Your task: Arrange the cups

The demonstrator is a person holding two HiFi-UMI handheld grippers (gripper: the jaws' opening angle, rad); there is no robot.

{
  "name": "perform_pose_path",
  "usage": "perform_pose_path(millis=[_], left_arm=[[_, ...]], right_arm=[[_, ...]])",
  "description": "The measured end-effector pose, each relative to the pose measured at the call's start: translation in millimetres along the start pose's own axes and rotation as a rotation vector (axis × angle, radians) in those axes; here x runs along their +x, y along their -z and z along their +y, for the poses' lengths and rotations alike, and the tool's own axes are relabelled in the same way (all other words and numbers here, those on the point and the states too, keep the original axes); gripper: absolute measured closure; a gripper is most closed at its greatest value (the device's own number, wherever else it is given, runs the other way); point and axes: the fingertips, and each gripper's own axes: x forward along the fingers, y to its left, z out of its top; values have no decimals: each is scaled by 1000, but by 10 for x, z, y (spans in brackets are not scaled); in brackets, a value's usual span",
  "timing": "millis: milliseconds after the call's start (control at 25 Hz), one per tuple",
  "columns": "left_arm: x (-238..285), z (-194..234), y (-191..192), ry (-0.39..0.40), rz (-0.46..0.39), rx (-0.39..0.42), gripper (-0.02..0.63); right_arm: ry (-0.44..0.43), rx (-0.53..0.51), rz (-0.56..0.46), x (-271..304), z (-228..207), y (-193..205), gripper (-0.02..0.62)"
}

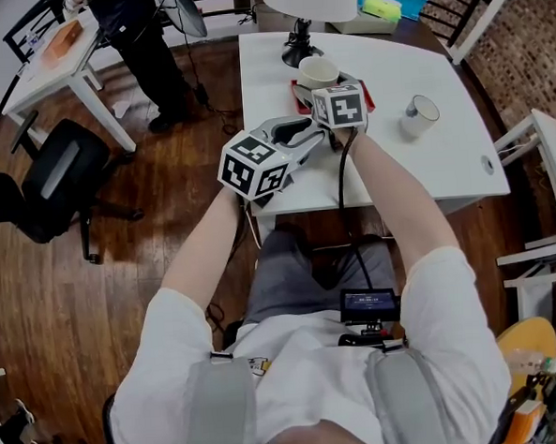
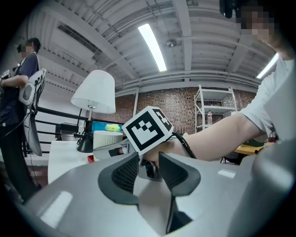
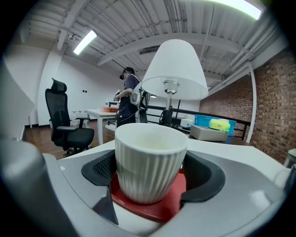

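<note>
Right tool grips the ribbed white cup, its jaws wide and lying against both sides of it; the cup stands upright on a red coaster on the white surface. Left tool is just beside, jaws slightly apart, nothing between. In the head view a marker cube covers the right jaws.

Ribbed cup: matt white ceramic. Red saucer: smooth. Table: smooth white. Floor: polished wood.
</note>
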Motion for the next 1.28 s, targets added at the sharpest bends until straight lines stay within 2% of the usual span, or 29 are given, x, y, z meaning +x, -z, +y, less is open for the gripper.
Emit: perform_pose_path(millis=[80, 160, 320, 440, 520, 600, 680, 920, 960, 1120, 1280], left_arm=[[4, 9, -1, -4, -1, -3, 468], [9, 14, 0, -6, -1, -7, 468], [9, 18, -8, -9, 1, -5, 468], [15, 11, 15, -10, 15, 4, 468], [21, 15, 46, -15, 30, 10, 468], [36, 23, 62, -24, 40, 19, 500], [57, 42, 52, -32, 40, 23, 510], [149, 108, 44, -77, 39, 16, 606], [169, 109, 39, -80, 39, 15, 606], [269, 67, 30, -74, 41, 16, 606], [260, 33, 122, -63, 67, 0, 606]], right_arm=[[37, 6, 5, 9, -15, -9, 158], [37, 21, -3, 8, -18, -16, 155], [-55, 123, -58, -85, -23, 4, 158], [-119, 129, -85, -265, -45, 54, 166], [-156, 127, -91, -434, -92, 122, 208], [-182, 127, -93, -633, -181, 218, 277], [-196, 114, -96, -831, -280, 310, 340], [-213, 85, -146, -1417, -468, 532, 558], [-213, 78, -151, -1489, -483, 553, 580], [-231, 134, -165, -1622, -553, 620, 594], [-210, 187, -145, -1633, -565, 734, 595]])
